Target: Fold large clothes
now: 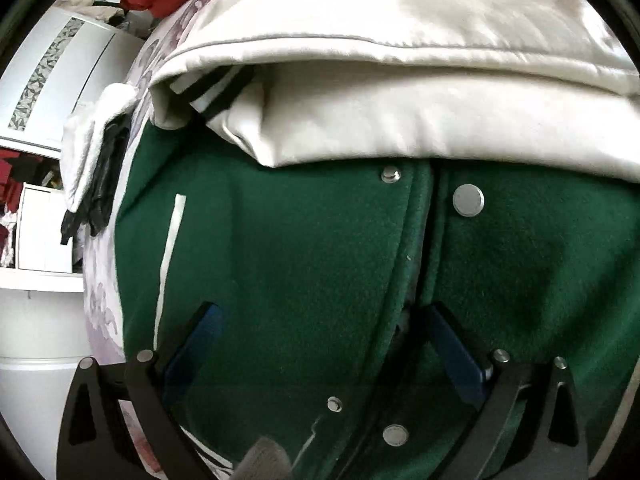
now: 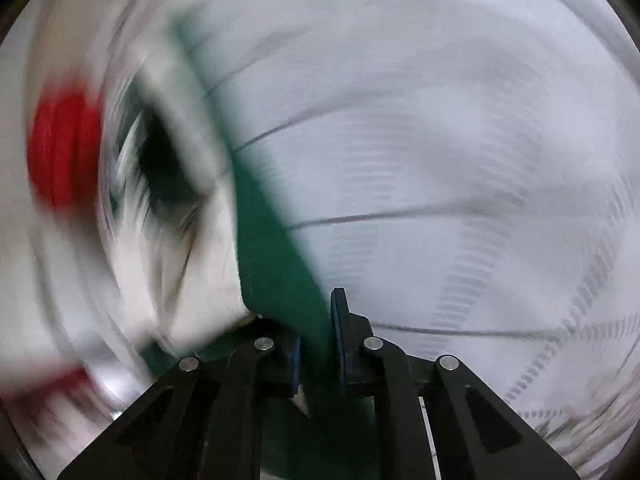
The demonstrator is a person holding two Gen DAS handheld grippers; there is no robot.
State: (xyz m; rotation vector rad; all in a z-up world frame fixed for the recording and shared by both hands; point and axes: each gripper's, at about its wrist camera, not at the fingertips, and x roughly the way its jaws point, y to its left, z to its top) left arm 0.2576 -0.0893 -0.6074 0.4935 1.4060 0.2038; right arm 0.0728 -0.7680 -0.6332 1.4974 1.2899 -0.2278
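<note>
**Right grip holds the green edge; left hangs free above the jacket front**

Keep your right gripper (image 2: 316, 344) clamped as it is: its jaws are drawn close with the jacket's green cloth (image 2: 276, 280) pinched between the pads. That view is badly smeared, so I cannot tell which part of the garment you hold. I would carry the fold across in one smooth sweep and keep the edge taut, so the heavy cloth does not bunch or slip out.

Your left gripper (image 1: 320, 332) stands wide apart and holds nothing. It points steeply down at the jacket (image 1: 288, 248), which lies directly below and ahead of its fingers. Use it, I suggest, to pin the front near the opening while the right pulls.

The jacket is thick green felt with a white stripe to the left of the fingers, silver snaps (image 1: 468, 200) along the parted front just ahead, and a cream sleeve (image 1: 400, 120) folded across beyond them.
</note>
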